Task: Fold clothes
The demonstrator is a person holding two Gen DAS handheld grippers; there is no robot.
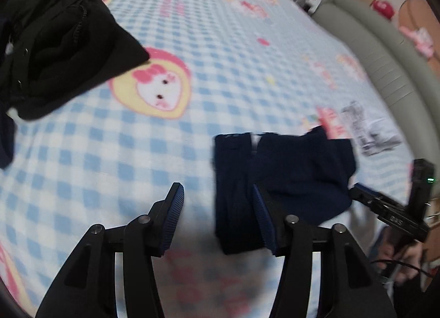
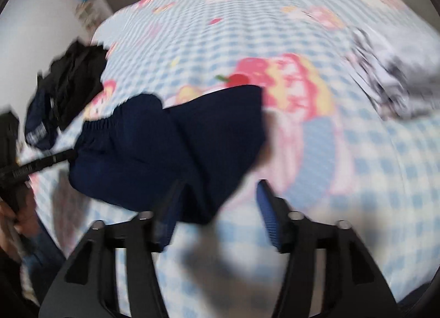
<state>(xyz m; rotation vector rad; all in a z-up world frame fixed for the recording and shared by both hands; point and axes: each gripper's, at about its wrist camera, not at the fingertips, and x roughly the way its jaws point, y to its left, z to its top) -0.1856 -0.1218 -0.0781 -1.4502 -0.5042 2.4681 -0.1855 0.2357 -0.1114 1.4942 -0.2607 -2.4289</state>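
Your left hand-held gripper (image 1: 217, 208) stands about half open over the bed (image 1: 220, 43), with only the checked bedcover showing between its fingers; it holds nothing. The navy garment (image 1: 280, 180), already folded into a compact block, lies just to its right: the right finger overlaps the garment's left part in the left wrist view, though you cannot tell from the blur whether it touches the cloth. Your right hand-held gripper (image 2: 217, 202) is likewise roughly half open and grips nothing; seen from its own camera, the same navy garment (image 2: 170, 147) lies ahead and to its left, its near edge reaching the left finger, and contact there is also unclear. The garment's long axis runs across both grippers, from one toward the other, with its elastic waistband on the side toward your left one. Both grippers are near it, each at one end, so neither is clearly closer. A heap of black clothes (image 1: 55, 51) lies well apart, ahead and to the left of your left gripper, apparently waiting to be folded.
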